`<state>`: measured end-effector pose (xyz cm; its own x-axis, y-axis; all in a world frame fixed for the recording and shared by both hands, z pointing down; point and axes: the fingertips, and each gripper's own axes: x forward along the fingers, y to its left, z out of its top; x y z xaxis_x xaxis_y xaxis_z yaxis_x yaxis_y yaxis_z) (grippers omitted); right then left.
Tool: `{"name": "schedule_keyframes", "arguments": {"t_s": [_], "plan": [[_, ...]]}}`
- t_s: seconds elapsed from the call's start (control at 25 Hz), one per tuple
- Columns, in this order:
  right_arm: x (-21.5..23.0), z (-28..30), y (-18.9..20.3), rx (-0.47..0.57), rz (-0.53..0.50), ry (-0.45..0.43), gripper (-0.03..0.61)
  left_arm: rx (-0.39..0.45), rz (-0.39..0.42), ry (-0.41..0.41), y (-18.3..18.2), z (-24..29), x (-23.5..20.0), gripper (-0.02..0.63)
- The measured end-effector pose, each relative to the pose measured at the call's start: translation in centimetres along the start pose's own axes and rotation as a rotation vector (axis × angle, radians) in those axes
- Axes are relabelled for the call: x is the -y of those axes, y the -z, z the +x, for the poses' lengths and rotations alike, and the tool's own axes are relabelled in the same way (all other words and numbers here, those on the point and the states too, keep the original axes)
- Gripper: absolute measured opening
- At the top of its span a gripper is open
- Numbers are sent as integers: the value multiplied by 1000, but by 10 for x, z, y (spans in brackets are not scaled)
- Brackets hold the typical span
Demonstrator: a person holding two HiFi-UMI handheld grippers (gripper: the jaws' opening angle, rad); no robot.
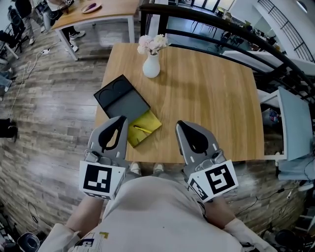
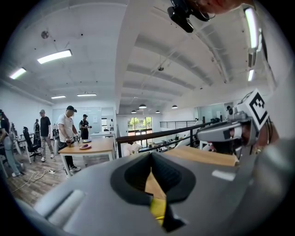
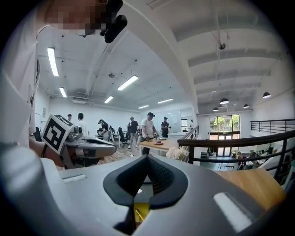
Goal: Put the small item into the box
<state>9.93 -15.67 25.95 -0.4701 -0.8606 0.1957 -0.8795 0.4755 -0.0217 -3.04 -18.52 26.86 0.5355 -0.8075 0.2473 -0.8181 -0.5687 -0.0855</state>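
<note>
An open box lies near the table's front left: a black lid [image 1: 121,101] flat on the wood and a yellow-lined tray [image 1: 144,129] beside it. A thin small item [image 1: 141,130] rests in the yellow tray. My left gripper [image 1: 119,121] hovers just left of the tray, shut and holding nothing. My right gripper [image 1: 180,126] is level with it, to the tray's right, also shut and holding nothing. Through the left gripper [image 2: 151,156] a strip of the yellow tray [image 2: 158,207] shows. Past the right gripper [image 3: 147,157] I see the yellow tray [image 3: 141,211] too.
A white vase of pale flowers [image 1: 151,65] stands at the far middle of the wooden table [image 1: 211,98]. A dark railing [image 1: 221,22] runs behind it. Another table [image 1: 98,12] stands at the back left with people [image 2: 67,133] near it. A grey chair [image 1: 295,125] sits at the right.
</note>
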Motion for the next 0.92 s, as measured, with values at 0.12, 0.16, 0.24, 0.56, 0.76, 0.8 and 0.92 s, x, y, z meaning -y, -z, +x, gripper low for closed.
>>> {"name": "schedule_keyframes", "arguments": {"t_s": [0.12, 0.16, 0.24, 0.56, 0.76, 0.8, 0.92], "plan": [[2, -2, 1, -3, 3, 6, -2, 14, -10, 3, -2, 1, 2, 2], [2, -2, 1, -3, 2, 8, -2, 21, -7, 3, -2, 2, 2, 2], [2, -3, 0, -2, -1, 12, -2, 11, -7, 9, -1, 2, 3, 2], [1, -4, -4, -9, -17, 4, -2, -16, -16, 28, 6, 1, 6, 2], [-2, -5, -4, -12, -16, 6, -2, -49, -10, 31, 6, -3, 5, 2], [-2, -4, -4, -11, -17, 8, -2, -49, -11, 31, 6, -3, 5, 2], [-1, -2, -6, -8, -20, 14, -2, -45, -11, 33, 7, -2, 2, 2]]}}
